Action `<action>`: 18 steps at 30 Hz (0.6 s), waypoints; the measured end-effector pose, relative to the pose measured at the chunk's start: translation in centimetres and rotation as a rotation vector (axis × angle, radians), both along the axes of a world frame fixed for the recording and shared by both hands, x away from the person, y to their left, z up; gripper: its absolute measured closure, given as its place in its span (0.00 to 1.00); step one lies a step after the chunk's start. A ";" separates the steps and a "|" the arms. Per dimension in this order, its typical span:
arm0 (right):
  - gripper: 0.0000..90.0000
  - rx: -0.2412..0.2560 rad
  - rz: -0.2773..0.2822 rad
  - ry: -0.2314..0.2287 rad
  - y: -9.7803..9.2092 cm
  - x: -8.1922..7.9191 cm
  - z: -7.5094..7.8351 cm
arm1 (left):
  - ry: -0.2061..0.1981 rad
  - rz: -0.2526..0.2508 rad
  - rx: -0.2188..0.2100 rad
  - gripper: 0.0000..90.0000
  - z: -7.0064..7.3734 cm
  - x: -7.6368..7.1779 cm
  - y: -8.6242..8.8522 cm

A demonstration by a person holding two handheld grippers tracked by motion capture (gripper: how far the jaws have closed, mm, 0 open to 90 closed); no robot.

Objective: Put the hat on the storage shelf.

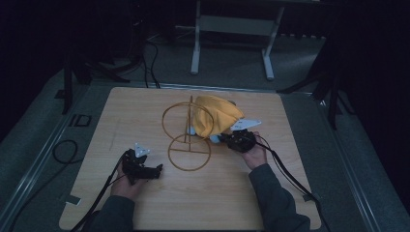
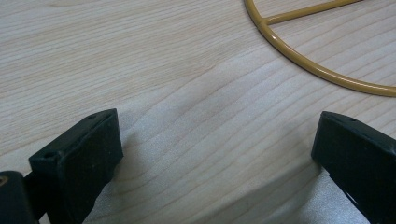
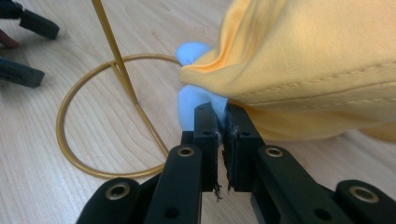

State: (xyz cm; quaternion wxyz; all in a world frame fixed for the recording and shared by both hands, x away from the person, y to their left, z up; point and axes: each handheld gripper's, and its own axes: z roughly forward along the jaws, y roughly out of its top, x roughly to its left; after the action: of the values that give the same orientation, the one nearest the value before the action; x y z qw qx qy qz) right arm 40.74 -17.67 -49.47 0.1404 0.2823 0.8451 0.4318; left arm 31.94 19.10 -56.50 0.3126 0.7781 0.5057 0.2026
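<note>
Between the right gripper's [image 3: 223,122] fingers [image 3: 206,135] sits a thin edge of fabric, right where yellow cloth [image 3: 317,65] meets a light blue piece [image 3: 192,105]; fingers pressed nearly together on it, frayed threads hanging at the pinch. Can't tell for sure which layer is caught, looks like the blue one at the yellow hem. Yellow cloth bulges up and to the right of the fingers, stitched seam visible along its lower edge. Left of the fingers, a gold wire stand [image 3: 88,135]: ring base flat on the bench [image 3: 42,177], slanted rod rising from a crossbar.

High view: right gripper [image 1: 226,139] held by right hand [image 1: 255,155], fingers pointing toward the cloth [image 1: 215,116], which is draped over the stand's [image 1: 188,133] upright ring near bench [image 1: 145,203] centre. Blue bits peek out under the cloth's lower edge. Cable trails back from the gripper along the sleeve.

Left gripper [image 2: 215,154]: fingers [image 2: 77,163] spread wide, nothing between them, just bare wood grain of the bench [image 2: 140,60]. Arc of the stand's base ring [image 2: 308,63] at upper right, apart from the fingers. High view puts left gripper [image 1: 158,169] in left hand [image 1: 128,186], low on the bench, just left of the base ring, not touching it.
</note>
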 end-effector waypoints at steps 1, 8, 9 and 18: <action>0.94 0.002 -0.002 -0.004 -0.1 -0.1 0.2 | -0.001 0.000 0.000 0.02 0.0 0.0 0.0; 0.94 0.001 -0.002 -0.049 -1.2 -0.6 2.2 | -0.002 0.000 0.000 0.02 0.0 0.0 0.0; 0.94 -0.001 -0.004 -0.055 -1.3 -0.7 2.4 | -0.002 0.000 0.000 0.02 0.0 0.0 0.0; 0.94 0.017 -0.006 -0.103 -3.4 -2.1 5.3 | -0.001 0.001 -0.001 0.02 0.0 0.0 0.0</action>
State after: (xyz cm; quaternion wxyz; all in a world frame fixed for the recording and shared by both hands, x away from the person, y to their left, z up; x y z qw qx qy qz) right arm 38.64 -21.03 -44.17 0.1827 0.2632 0.8322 0.4525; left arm 31.95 19.10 -56.51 0.3132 0.7778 0.5057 0.2031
